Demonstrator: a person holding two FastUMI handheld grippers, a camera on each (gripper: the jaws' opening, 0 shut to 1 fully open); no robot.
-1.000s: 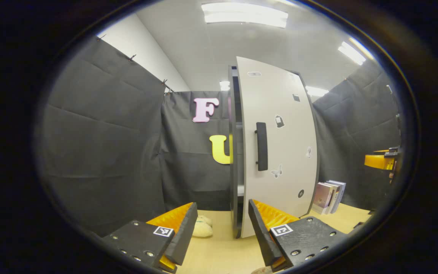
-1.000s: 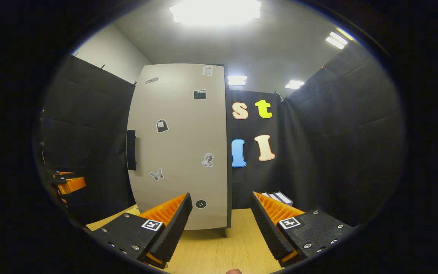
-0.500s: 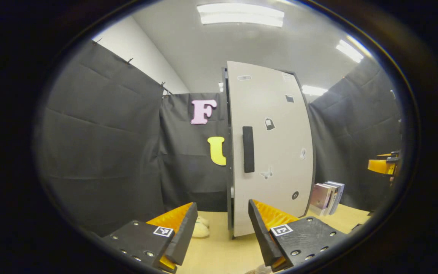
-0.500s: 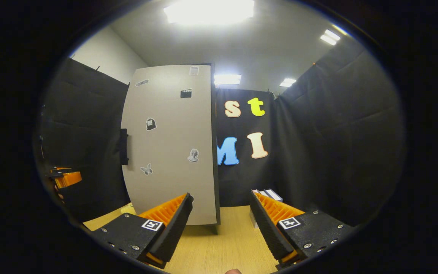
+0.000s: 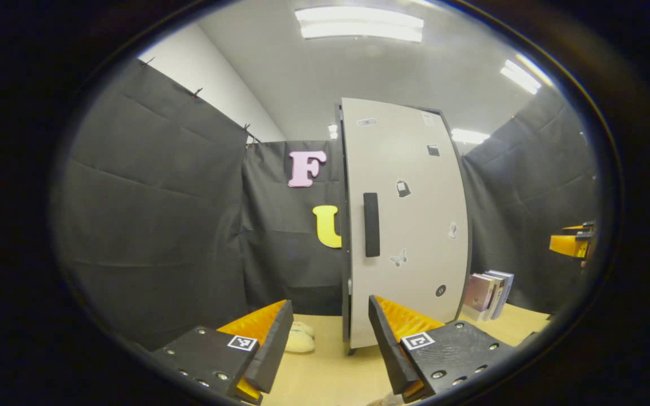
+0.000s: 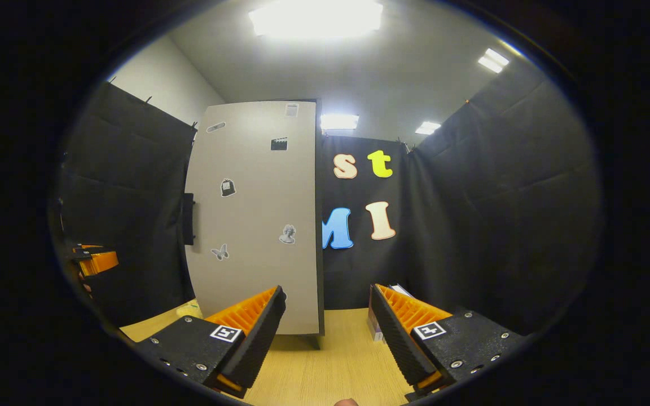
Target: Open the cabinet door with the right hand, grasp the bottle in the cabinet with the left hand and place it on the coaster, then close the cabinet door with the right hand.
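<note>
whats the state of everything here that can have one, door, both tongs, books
door: shut or nearly so, its edge against the cabinet in the left gripper view
handle: upright on the door, nothing on it
left tongs: open, empty, off the door
right tongs: open, empty, off the door
books: standing on the table right of the cabinet, leaning a little

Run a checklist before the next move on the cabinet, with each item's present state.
1. Left gripper open and empty: ok.
2. Right gripper open and empty: ok.
3. Cabinet door flush with the cabinet: looks closed; fully seated, cannot tell.
4. Handle free, nothing on it: ok.
5. Books stand apart from the door's handle side: ok.
6. Both grippers short of the door, not touching it: ok.
</note>
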